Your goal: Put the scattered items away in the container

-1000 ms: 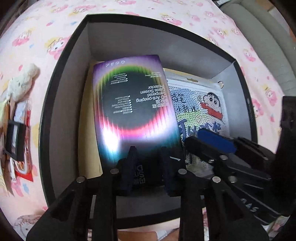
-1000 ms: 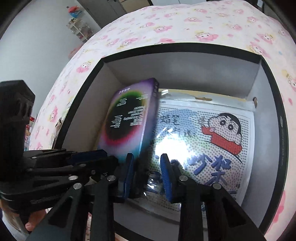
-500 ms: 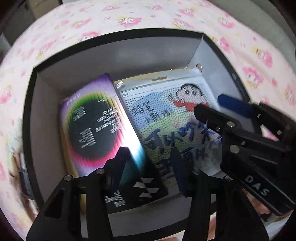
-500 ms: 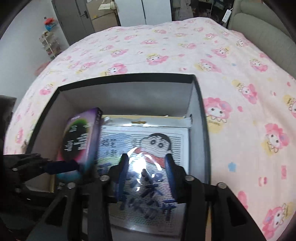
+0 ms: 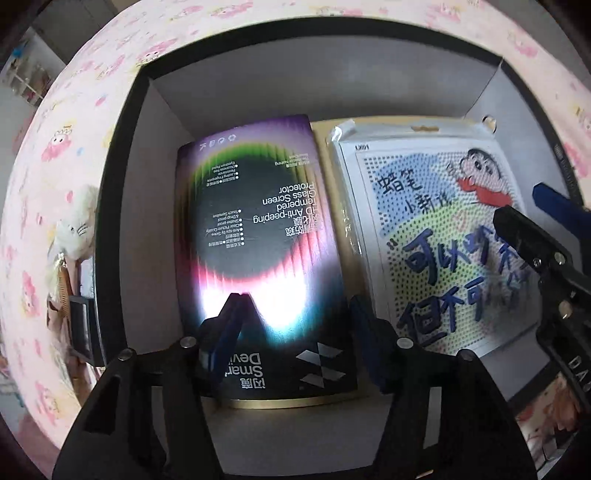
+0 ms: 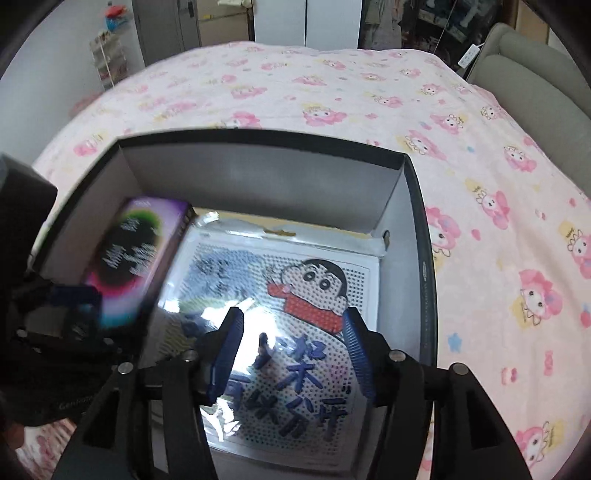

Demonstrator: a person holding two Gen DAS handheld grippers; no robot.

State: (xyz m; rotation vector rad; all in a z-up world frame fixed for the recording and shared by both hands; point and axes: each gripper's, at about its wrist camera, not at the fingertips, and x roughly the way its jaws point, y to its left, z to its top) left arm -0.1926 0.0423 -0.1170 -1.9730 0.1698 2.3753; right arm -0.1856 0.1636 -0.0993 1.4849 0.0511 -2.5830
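A black-rimmed container (image 5: 122,147) with grey walls (image 6: 258,173) sits on the bed. Inside on the left lies a dark screen protector box (image 5: 258,229) with a rainbow ring, blurred in the right wrist view (image 6: 136,258). Beside it on the right lies a cartoon pegboard package (image 5: 436,236) (image 6: 317,295) in clear plastic. My left gripper (image 5: 301,332) hovers over the near end of the box; its jaws are opening and the pads stand off it. My right gripper (image 6: 293,328) hangs over the package, jaws opening, touching nothing. Each gripper shows in the other's view, the right gripper (image 5: 554,236) and the left gripper (image 6: 55,314).
A white plush toy (image 5: 74,229) and small flat items (image 5: 77,325) lie on the pink patterned bedsheet (image 6: 480,184) left of the container. A grey padded headboard or sofa (image 6: 535,81) stands at the far right. Cupboard doors (image 6: 277,22) are behind the bed.
Both grippers' jaws have spread apart. The screen protector box has left the left jaws and lies lower in the container. The right gripper has let go of the package's edge and tilted up.
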